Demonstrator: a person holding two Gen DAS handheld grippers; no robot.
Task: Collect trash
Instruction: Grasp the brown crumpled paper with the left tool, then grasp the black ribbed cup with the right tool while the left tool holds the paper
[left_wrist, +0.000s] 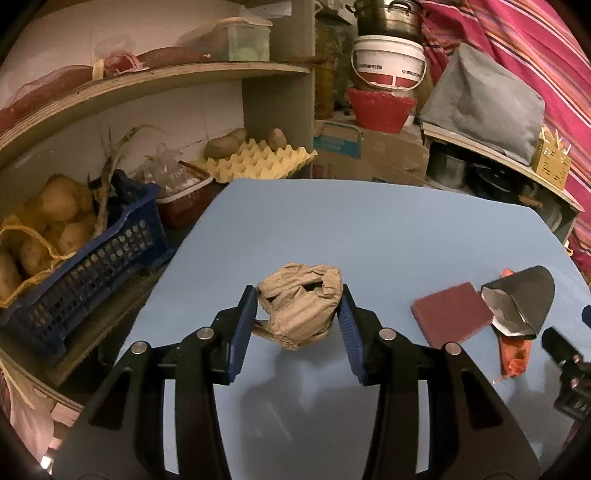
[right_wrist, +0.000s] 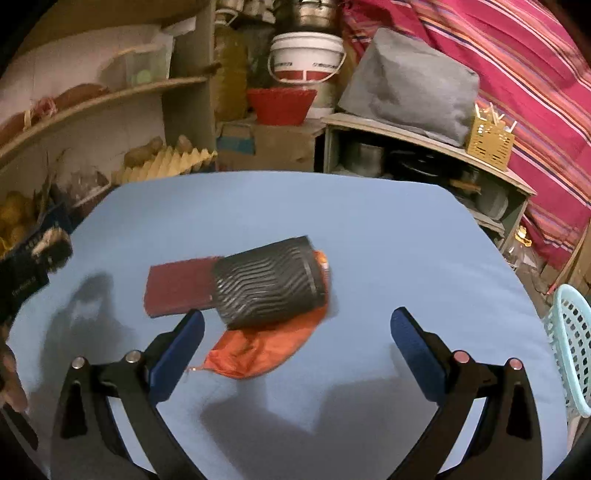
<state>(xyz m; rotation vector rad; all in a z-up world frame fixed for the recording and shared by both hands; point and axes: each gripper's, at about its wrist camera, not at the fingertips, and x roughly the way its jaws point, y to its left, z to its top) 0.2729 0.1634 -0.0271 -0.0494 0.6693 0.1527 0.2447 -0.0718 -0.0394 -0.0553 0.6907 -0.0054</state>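
My left gripper (left_wrist: 299, 299) is shut on a crumpled brown paper ball (left_wrist: 301, 304) and holds it above the blue table (left_wrist: 369, 229). A black ribbed paper cup (right_wrist: 267, 282) lies on its side on an orange wrapper (right_wrist: 258, 350), next to a dark red flat pad (right_wrist: 177, 284). My right gripper (right_wrist: 297, 326) is open and empty, just in front of the cup. In the left wrist view the cup (left_wrist: 524, 299), the orange wrapper (left_wrist: 513, 354) and the red pad (left_wrist: 452, 317) lie at the right. The paper ball is not in the right wrist view.
A light blue perforated basket (right_wrist: 570, 343) stands off the table's right edge. A blue crate of potatoes (left_wrist: 74, 254) and an egg tray (left_wrist: 255, 160) sit on the left shelf. Buckets, boxes and a grey cover (left_wrist: 487, 103) crowd the back.
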